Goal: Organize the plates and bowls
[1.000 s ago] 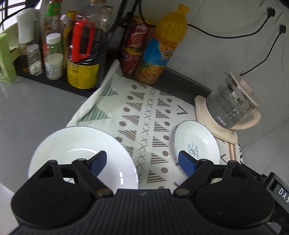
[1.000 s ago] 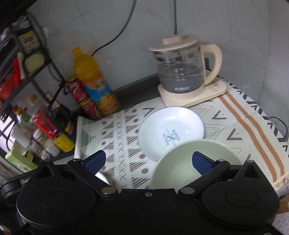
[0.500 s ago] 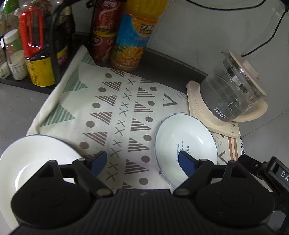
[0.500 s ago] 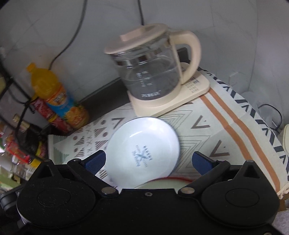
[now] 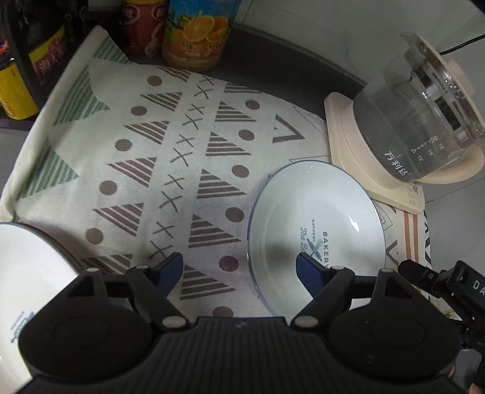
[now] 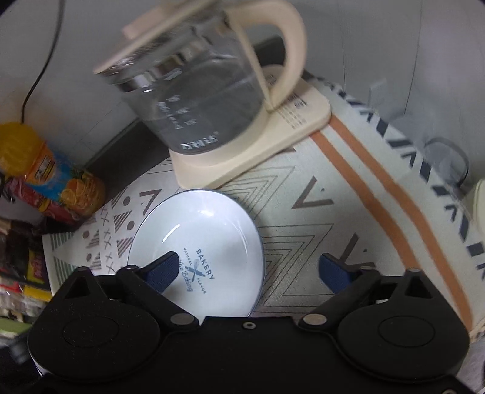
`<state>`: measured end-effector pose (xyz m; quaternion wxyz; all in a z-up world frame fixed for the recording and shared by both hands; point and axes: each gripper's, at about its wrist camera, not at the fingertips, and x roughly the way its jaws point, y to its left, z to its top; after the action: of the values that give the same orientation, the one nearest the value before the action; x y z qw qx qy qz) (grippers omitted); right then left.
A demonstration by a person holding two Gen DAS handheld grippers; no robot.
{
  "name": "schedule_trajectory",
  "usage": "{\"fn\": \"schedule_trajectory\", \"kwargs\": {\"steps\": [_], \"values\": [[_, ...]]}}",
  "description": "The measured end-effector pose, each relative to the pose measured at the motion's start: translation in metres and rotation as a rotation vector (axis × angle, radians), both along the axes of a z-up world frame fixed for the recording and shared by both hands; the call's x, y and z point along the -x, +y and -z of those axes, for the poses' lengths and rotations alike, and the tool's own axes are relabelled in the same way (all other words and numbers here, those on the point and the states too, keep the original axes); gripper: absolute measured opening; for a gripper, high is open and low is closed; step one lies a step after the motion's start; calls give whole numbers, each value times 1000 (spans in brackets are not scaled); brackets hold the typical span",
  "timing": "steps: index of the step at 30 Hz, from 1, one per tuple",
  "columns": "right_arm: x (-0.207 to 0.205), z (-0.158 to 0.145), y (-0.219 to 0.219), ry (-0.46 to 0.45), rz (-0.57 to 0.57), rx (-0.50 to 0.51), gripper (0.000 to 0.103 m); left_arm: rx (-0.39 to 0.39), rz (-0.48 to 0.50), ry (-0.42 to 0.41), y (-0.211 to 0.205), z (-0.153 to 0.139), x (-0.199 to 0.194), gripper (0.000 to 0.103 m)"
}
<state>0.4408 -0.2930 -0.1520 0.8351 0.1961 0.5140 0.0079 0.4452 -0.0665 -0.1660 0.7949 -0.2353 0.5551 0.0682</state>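
Observation:
A white shallow bowl (image 5: 315, 218) printed "BAKERY" lies on the patterned cloth (image 5: 169, 157), just in front of the kettle base. My left gripper (image 5: 239, 269) hangs over the bowl's left rim with its jaws closing: one finger is over the cloth, the other over the bowl's inside, and neither pad presses on it. In the right wrist view the same bowl (image 6: 197, 239) has its right rim between the closing jaws of my right gripper (image 6: 248, 269), with no pad contact visible. A second white plate (image 5: 27, 266) sits at the lower left, partly behind the left gripper's body.
A glass kettle (image 5: 418, 121) on a cream base (image 6: 251, 145) stands close behind the bowl. An orange juice bottle (image 5: 197, 33), red cans (image 5: 142, 27) and jars line the back left. Part of the right gripper's body (image 5: 442, 282) shows beside the bowl.
Both grippers have come forward and down onto the "BAKERY" bowl, which now looms larger. The green plate has dropped out of the right view. The right jaws have narrowed a little.

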Motion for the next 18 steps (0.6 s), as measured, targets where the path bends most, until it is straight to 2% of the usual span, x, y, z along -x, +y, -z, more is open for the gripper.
{"fn": "schedule_trajectory", "kwargs": {"steps": [4,10,12,15,18], "values": [[-9,14,-11,55,18,-39,74,10,2,10,-5,8,-5,74],[-21,29,-15,125,-4,-91,48,44,-4,28,-10,17,-12,53],[-25,34,-17,147,-14,-106,39,61,-11,34,-10,20,-14,42],[-29,42,-16,175,-27,-129,31,86,-19,41,-9,26,-16,30],[-32,48,-14,199,-37,-133,26,98,-22,44,-8,30,-15,22]]}}
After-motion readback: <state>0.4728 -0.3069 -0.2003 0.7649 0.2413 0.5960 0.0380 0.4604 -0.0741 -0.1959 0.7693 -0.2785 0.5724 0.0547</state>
